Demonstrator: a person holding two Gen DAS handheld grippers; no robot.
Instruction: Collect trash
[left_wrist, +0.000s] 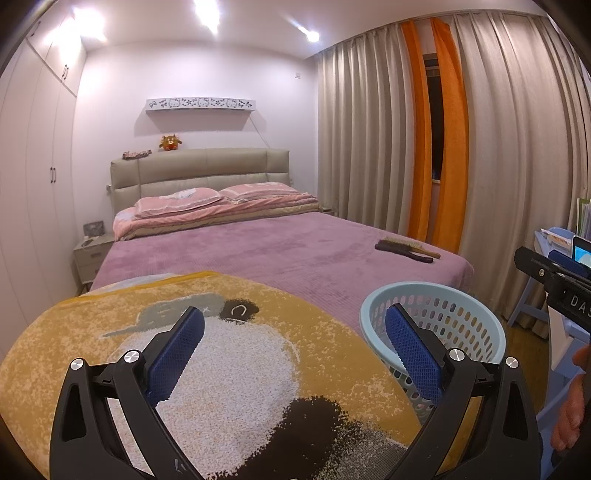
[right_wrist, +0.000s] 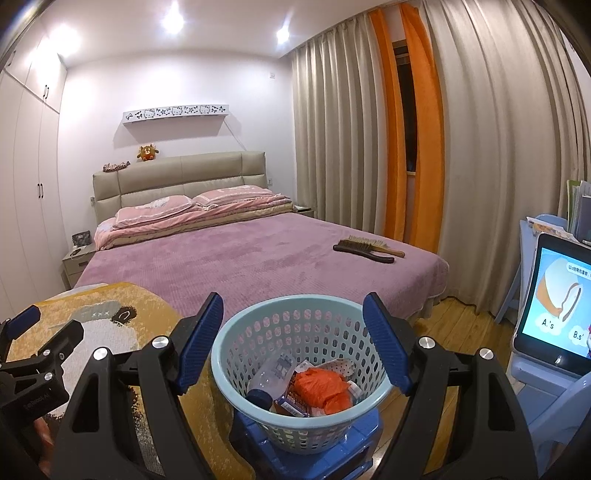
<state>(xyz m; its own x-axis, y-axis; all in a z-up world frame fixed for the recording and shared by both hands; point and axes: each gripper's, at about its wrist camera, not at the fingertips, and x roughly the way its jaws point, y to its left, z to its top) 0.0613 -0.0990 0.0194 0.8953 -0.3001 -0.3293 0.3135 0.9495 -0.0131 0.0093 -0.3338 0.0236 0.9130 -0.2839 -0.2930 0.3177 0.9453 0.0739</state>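
Observation:
A light blue perforated basket (right_wrist: 258, 373) stands on a blue stool (right_wrist: 354, 443) at the foot of the bed. It holds an orange plastic bag (right_wrist: 325, 387), a clear plastic bottle (right_wrist: 267, 374) with a dark cap and some small packets. My right gripper (right_wrist: 295, 343) is open and empty, with its fingers either side of the basket, above it. My left gripper (left_wrist: 295, 354) is open and empty over the yellow panda blanket (left_wrist: 221, 369); the basket (left_wrist: 461, 317) is to its right.
The purple bed (right_wrist: 236, 258) carries two brushes (right_wrist: 369, 249) near its right edge. A tablet (right_wrist: 557, 306) stands on a blue chair at the right. Curtains (right_wrist: 480, 147) hang behind. A nightstand (right_wrist: 74, 262) is at far left.

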